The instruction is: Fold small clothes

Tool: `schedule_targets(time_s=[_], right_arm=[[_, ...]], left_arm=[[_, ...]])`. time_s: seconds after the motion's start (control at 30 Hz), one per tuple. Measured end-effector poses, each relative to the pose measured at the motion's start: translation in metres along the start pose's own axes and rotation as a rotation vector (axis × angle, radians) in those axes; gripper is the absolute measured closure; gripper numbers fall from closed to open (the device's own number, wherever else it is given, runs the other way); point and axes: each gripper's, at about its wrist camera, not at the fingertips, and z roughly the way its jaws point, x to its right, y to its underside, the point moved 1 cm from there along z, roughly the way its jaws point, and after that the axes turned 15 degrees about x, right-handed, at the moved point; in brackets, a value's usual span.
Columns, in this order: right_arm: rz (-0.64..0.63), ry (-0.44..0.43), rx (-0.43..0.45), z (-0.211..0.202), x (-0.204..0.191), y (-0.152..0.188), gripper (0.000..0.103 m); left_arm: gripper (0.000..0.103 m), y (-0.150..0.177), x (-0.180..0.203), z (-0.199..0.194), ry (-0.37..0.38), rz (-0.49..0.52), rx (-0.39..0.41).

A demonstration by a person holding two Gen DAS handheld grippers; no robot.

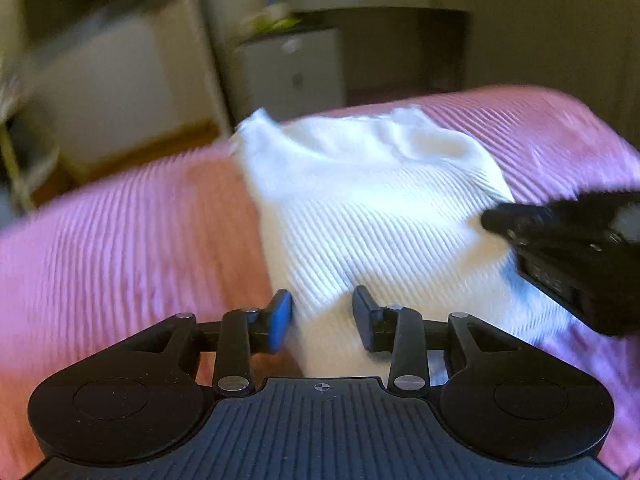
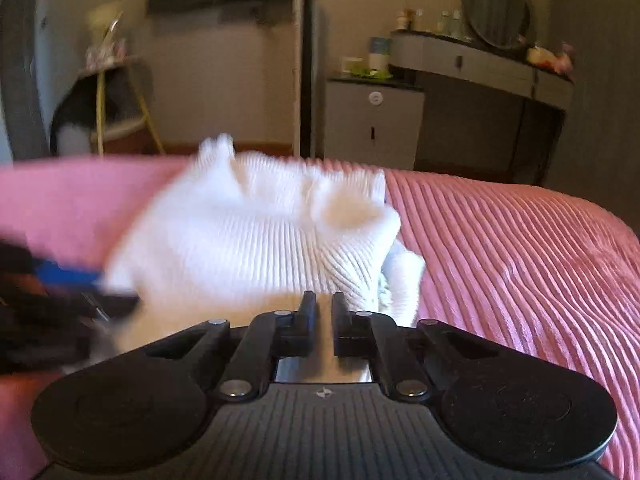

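In the left wrist view, the pink bedspread fills the left side and runs across the back to the upper right. It has thin ridges all over it. A white top lies on it in the middle of the frame, a ribbed knit thing, bunched up at its far end. At the bottom middle is the left gripper. Its two fingers are wide apart, one with a blue pad on the left and one black on the right. The near edge of the white top sits in the gap between them, but they are not pressing on it. At the right edge, the right gripper pokes in, black and blurry, with its tip at the side edge of the top.

In the right wrist view, the left gripper shows at the left edge as a blue and black blur by the top's side. The white top lies in the middle, with a fold of cloth hanging off its right side. At the bottom middle, the right gripper has its fingers close together with only a thin slit between. White cloth shows in that slit, but I cannot tell if it is pinched. The pink bedspread fills the right side. Behind it, in the upper right, is a grey dresser with a round mirror.
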Motion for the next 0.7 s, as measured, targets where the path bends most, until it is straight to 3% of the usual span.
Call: schedule_targets(time_s=[0.1,0.2,0.3,0.4,0.43,0.47,0.53,0.6,0.63,0.7], right_arm=[[-0.025,-0.009,0.014,-0.001,0.001,0.003,0.099],[0.061,-0.011,0.01,-0.015,0.001,-0.012,0.098],[0.141,-0.043,0.036,-0.05,0.0,-0.012,0.091],[0.19,-0.058,-0.031,-0.075,-0.003,0.008,0.085],[0.201,-0.05,-0.07,-0.08,-0.005,0.018,0.085],[0.208,-0.041,-0.095,-0.085,-0.005,0.023,0.082],[0.224,-0.031,-0.137,-0.095,-0.006,0.028,0.072],[0.234,-0.039,-0.156,-0.109,-0.007,0.027,0.051],[0.229,-0.035,-0.16,-0.115,-0.009,0.025,0.046],[0.211,-0.024,-0.178,-0.129,-0.012,0.021,0.028]], left_arm=[[0.058,0.001,0.0,-0.003,0.006,0.024,0.01],[0.052,0.0,-0.02,-0.022,0.013,-0.118,0.012],[0.039,0.015,-0.033,-0.045,0.004,-0.223,0.018],[0.032,0.041,-0.034,-0.05,-0.019,-0.238,-0.079],[0.033,0.05,-0.031,-0.048,-0.026,-0.233,-0.146],[0.033,0.055,-0.028,-0.05,-0.04,-0.231,-0.162],[0.026,0.057,-0.02,-0.064,-0.054,-0.212,-0.154],[0.012,0.055,-0.012,-0.075,-0.061,-0.199,-0.167],[0.007,0.053,-0.009,-0.083,-0.063,-0.197,-0.151],[0.006,0.048,-0.003,-0.099,-0.074,-0.187,-0.124]])
